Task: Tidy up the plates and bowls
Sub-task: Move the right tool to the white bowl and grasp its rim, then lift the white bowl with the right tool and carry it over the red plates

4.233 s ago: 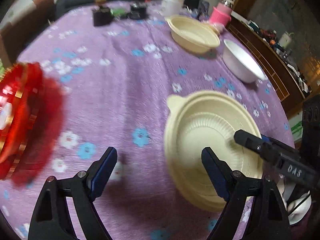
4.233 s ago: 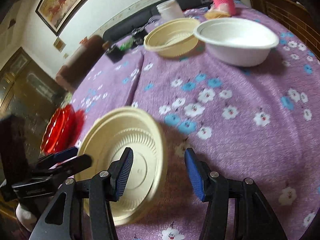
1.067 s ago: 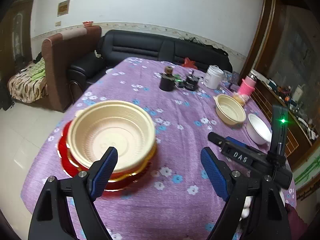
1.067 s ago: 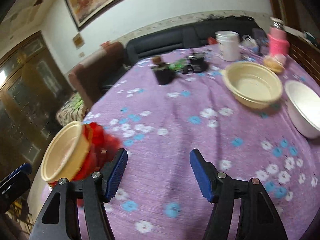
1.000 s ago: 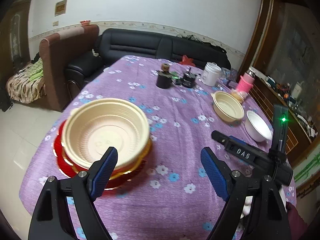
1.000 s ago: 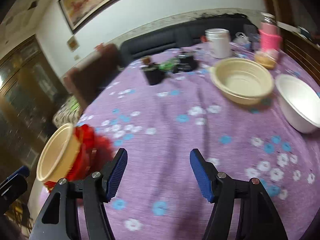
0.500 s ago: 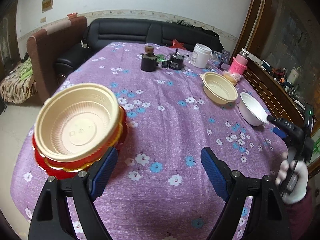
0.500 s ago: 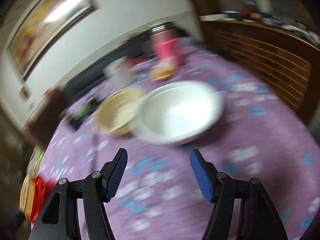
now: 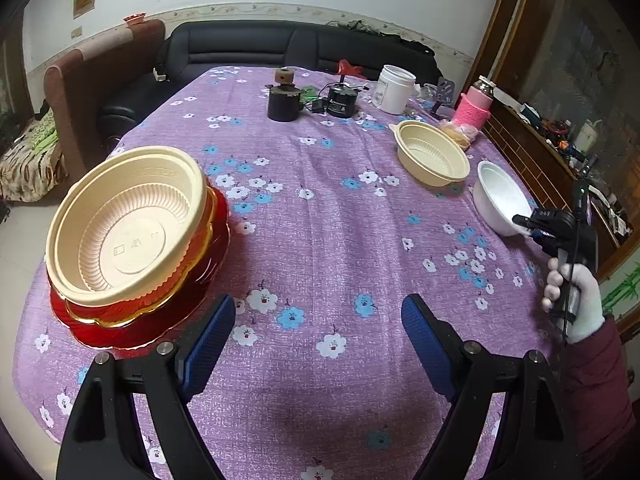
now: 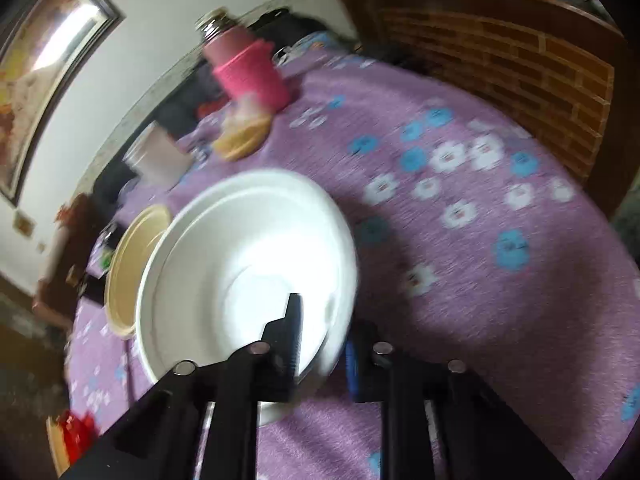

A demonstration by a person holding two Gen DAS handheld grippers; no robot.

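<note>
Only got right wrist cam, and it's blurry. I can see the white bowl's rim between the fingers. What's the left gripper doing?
Observer: The left gripper is open and empty, over bare purple cloth.
Operator: Where's the stack?
Observer: Near the table's left edge. One cream bowl sits on the red plates, leaning slightly.
Operator: How does the right grip look from outside?
Observer: In the left wrist view, the right gripper is at the near rim of the white bowl. Its jaws are closing with the rim between them, and a gloved hand holds the handle. I can't tell whether the bowl is off the cloth.
</note>
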